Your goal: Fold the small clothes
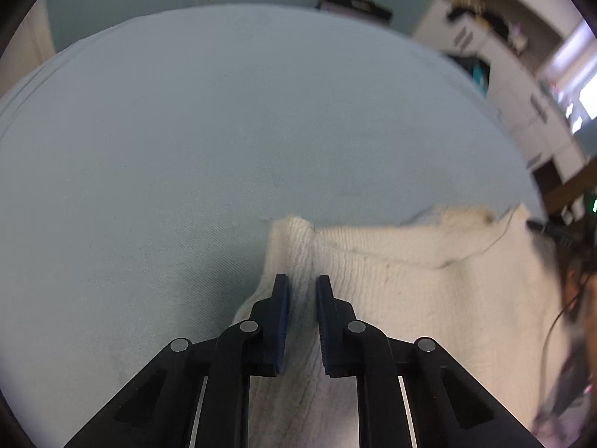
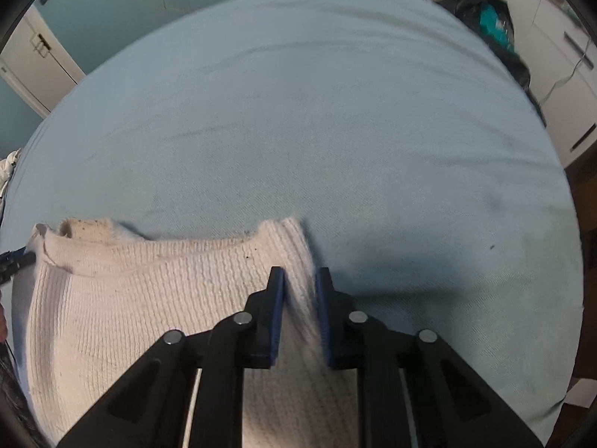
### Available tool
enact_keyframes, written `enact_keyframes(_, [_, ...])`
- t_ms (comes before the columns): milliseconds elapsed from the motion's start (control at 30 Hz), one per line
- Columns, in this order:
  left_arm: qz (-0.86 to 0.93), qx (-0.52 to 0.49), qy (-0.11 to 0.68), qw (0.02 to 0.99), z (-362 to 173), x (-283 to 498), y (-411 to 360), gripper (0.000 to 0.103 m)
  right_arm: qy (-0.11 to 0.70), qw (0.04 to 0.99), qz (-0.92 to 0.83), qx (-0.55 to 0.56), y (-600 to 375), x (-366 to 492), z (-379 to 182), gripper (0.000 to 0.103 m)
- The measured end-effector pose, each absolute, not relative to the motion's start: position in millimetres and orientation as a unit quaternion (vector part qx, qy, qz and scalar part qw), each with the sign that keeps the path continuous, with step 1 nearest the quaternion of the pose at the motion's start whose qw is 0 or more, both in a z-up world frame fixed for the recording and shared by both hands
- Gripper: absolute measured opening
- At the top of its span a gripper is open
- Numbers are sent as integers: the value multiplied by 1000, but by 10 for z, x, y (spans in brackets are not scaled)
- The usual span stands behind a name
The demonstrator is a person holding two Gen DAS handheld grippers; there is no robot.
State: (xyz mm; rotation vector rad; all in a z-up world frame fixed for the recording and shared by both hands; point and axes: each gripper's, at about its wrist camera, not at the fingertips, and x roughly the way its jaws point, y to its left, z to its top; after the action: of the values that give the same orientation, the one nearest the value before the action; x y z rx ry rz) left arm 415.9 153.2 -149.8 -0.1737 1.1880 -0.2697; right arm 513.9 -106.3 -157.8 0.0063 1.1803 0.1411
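Observation:
A cream knitted sweater (image 1: 391, 283) lies on a pale blue bed sheet (image 1: 186, 130). My left gripper (image 1: 302, 280) is shut on the sweater's left shoulder corner, the knit bunched into a ridge between its blue pads. In the right wrist view the same sweater (image 2: 130, 298) spreads to the left, its neck opening (image 2: 86, 229) at the far left. My right gripper (image 2: 300, 272) is shut on the sweater's right shoulder corner, with a fold of knit pinched between the pads. The tip of the other gripper (image 2: 15, 259) shows at the left edge.
The blue sheet (image 2: 335, 112) stretches far ahead of both grippers. White cabinets (image 1: 522, 86) and a dark bag with teal contents (image 2: 492, 26) stand off the bed's right side. A white door (image 2: 33, 63) is at the left. A person's dark hair (image 1: 574, 280) shows at the right edge.

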Motion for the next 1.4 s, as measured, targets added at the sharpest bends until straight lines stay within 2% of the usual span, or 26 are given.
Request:
enact_keyframes(167, [-123,-175,487,847,-1185,3946,2015,10,465,882,72,38,-1182,4746,-1107,6])
enact_keyframes(333, [-97,-242,454,852,-1190,3914,2372,10,380,916,63,114,-1402,4583,-709,6])
enact_keyframes(500, [-64,-237,484,840,-1454,4063,2382,10,399,908,26,121,-1460,4798,-919,5])
enact_keyframes(667, [-18,-227,545,807,-1966,4203,2284,10,465,882,-18,71,-1420,4892,-1386,4])
enact_keyframes(767, [-19,-246,540,805,-1944,4167,2337,13,533,842,-19,85,-1446,5059,-1685,4])
enact_keyframes(800, [-26,-262,549,793,-1925,4155,2382,20,541,834,-9,107,-1516,5036,-1727,7])
enact_keyframes(833, [-36,-276,561,780,-1896,4143,2424,28,532,836,1,138,-1610,4995,-1674,16])
enact_keyframes(867, [-42,-285,573,767,-1842,4115,2471,51,532,828,6,178,-1739,4956,-1611,26])
enact_keyframes(900, [-41,-287,577,764,-1736,4059,2526,81,536,818,5,211,-1860,4917,-1555,48])
enact_keyframes(933, [-37,-283,571,770,-1618,3991,2583,91,529,808,10,260,-2053,4813,-1425,57])
enact_keyframes(967, [-33,-273,558,783,-1452,3907,2645,100,521,806,21,281,-2181,4723,-1297,57])
enact_keyframes(1000, [-34,-263,542,798,-1294,3805,2659,101,518,805,30,287,-2273,4622,-1164,58])
enact_keyframes(1100, [-7,-218,525,822,-883,3563,2743,101,520,816,44,249,-2521,4099,-690,71])
enact_keyframes(1200, [-14,-185,506,843,-584,3095,2616,101,521,831,60,185,-2545,3558,-482,71])
enact_keyframes(1333, [-58,-139,489,859,-501,2585,2130,102,528,831,88,151,-2533,2900,-587,71])
enact_keyframes(1400, [-78,-108,497,857,-631,2430,1806,103,544,821,79,153,-2520,2728,-782,71])
